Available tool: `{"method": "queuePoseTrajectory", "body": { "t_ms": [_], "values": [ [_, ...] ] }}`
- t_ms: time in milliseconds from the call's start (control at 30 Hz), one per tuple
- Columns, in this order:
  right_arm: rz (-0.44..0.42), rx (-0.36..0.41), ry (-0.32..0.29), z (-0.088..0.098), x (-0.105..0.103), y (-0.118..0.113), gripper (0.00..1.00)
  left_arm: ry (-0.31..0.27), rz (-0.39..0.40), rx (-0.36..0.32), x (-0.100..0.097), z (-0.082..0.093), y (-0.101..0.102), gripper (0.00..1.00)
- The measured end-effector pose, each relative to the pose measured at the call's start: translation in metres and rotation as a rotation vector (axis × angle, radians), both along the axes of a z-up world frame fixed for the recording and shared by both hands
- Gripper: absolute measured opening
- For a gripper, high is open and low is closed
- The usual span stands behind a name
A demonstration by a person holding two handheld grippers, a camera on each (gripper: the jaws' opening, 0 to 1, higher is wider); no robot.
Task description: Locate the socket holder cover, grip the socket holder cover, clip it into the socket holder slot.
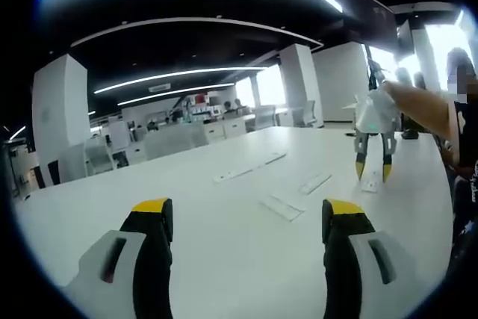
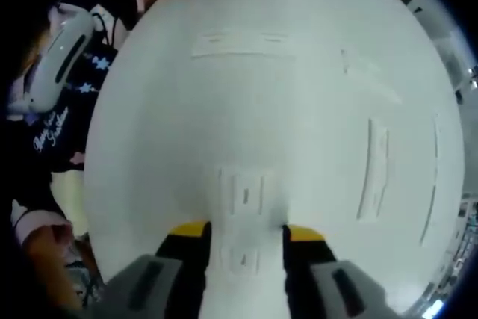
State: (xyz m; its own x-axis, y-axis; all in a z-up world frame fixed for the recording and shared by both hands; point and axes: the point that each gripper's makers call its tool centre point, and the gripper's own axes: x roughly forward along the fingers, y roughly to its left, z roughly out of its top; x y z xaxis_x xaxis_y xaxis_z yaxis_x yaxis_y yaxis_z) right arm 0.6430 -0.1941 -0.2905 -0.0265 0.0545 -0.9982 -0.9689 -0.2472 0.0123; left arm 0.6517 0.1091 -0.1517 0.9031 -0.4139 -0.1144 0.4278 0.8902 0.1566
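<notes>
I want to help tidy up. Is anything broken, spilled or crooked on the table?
Nothing stands out. Flat white strips lie apart on the white table, none looking broken or spilled. The right gripper hangs open over a white socket piece.

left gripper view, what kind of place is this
Most likely an open-plan office. Long curved ceiling light strips, white square pillars and rows of desks and chairs stretch behind a large white table, where flat white socket parts lie.

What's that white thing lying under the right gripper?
A flat white socket piece on the white table, lying between the right gripper and its open jaws. Its near end is partly covered.
</notes>
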Motion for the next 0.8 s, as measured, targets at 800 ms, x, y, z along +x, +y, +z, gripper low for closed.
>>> {"method": "queuePoseTrajectory", "body": {
  "t_ms": [800],
  "values": [
    [0.006,0.006,0.001,0.0015,0.0029,0.0015,0.30,0.011,-0.005,0.013,0.0001,-0.0029,-0.0017,0.80]
  ]
}}
